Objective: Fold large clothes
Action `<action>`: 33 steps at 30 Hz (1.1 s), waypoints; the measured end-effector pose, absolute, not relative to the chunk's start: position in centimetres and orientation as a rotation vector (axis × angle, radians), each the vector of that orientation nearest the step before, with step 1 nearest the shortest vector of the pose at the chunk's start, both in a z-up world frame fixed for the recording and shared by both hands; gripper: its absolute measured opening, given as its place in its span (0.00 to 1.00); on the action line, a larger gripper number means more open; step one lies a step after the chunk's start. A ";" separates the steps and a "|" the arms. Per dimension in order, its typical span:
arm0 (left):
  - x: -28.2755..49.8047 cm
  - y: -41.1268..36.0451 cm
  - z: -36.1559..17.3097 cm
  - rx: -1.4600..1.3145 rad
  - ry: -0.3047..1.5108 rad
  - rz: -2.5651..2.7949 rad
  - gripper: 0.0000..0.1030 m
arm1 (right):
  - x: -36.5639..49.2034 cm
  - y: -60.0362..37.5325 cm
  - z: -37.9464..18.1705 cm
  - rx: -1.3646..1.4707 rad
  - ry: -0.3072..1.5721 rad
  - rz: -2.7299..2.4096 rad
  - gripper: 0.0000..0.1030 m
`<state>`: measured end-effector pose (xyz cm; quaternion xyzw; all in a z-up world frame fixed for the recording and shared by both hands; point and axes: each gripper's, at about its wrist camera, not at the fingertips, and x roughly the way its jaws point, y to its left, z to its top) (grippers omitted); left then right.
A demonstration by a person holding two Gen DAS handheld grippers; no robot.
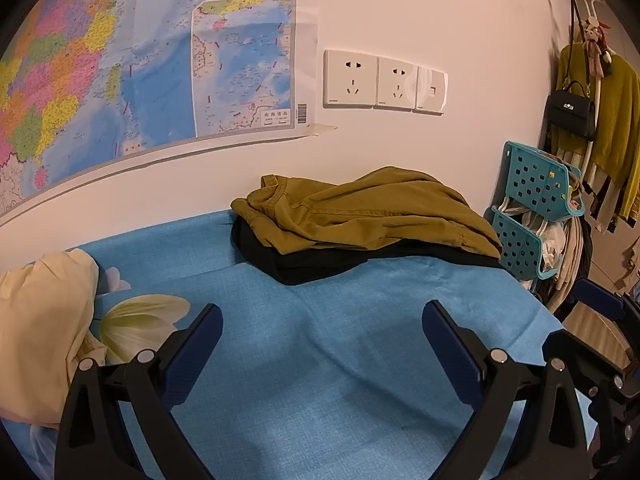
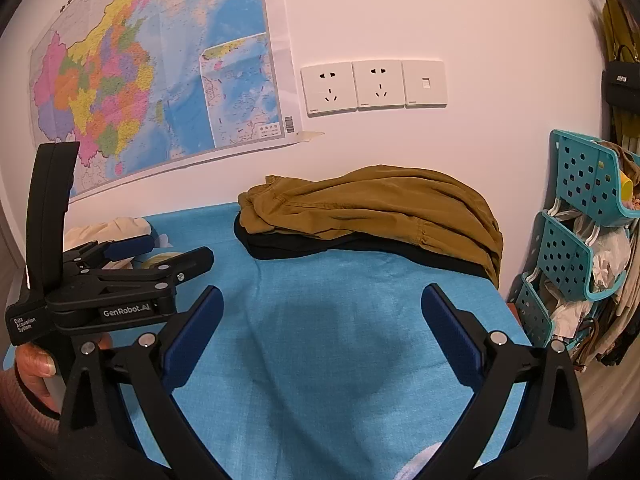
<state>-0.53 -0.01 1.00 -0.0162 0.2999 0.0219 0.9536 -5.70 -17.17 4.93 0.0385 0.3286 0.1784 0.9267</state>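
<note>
An olive-brown garment [image 1: 360, 212] lies folded on top of a black garment [image 1: 308, 264] at the back of the blue table cover [image 1: 320, 360], against the wall. It also shows in the right wrist view [image 2: 372, 208] on the black garment [image 2: 288, 246]. A cream garment [image 1: 44, 328] lies crumpled at the left, also seen in the right wrist view [image 2: 112, 228]. My left gripper [image 1: 322, 320] is open and empty above bare cover. My right gripper [image 2: 322, 312] is open and empty too. The left gripper also appears at the left of the right wrist view [image 2: 160, 252].
A map [image 1: 140, 60] and wall sockets [image 1: 384, 80] are on the wall behind. A teal perforated rack [image 2: 576, 220] stuffed with items stands off the table's right edge. Clothes and a black handbag [image 1: 570, 112] hang at far right.
</note>
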 end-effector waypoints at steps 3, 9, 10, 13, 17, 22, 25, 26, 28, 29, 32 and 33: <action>-0.5 0.1 1.0 -0.035 0.610 0.045 0.94 | -5.7 -17.1 4.9 0.077 0.673 0.364 0.95; -0.4 0.2 0.8 -0.038 0.614 0.046 0.94 | -5.6 -17.0 4.9 0.075 0.677 0.364 0.95; -0.3 0.3 0.8 -0.040 0.616 0.046 0.94 | -5.6 -17.0 4.9 0.074 0.676 0.365 0.95; -0.2 0.3 0.7 -0.039 0.617 0.048 0.94 | -5.5 -17.0 4.8 0.075 0.676 0.366 0.95; -0.1 0.3 0.7 -0.039 0.618 0.048 0.94 | -5.4 -17.0 4.8 0.075 0.679 0.369 0.95; 0.0 0.2 0.6 -0.039 0.622 0.049 0.94 | -5.1 -16.9 4.7 0.076 0.681 0.372 0.95; 0.1 0.2 0.4 -0.040 0.624 0.051 0.94 | -5.2 -16.9 4.7 0.074 0.683 0.369 0.95; 0.1 0.2 0.4 -0.039 0.624 0.051 0.94 | -5.1 -16.9 4.7 0.075 0.683 0.372 0.95; 0.2 0.2 0.3 -0.037 0.625 0.053 0.94 | -5.0 -16.9 4.7 0.070 0.686 0.374 0.95; 0.3 0.2 0.2 -0.037 0.626 0.053 0.94 | -4.8 -16.8 4.6 0.069 0.686 0.374 0.95; 0.5 0.4 0.1 -0.042 0.633 0.054 0.94 | -4.5 -16.7 4.6 0.065 0.685 0.378 0.95; 0.6 0.4 0.0 -0.044 0.634 0.054 0.94 | -4.6 -16.7 4.6 0.066 0.685 0.378 0.95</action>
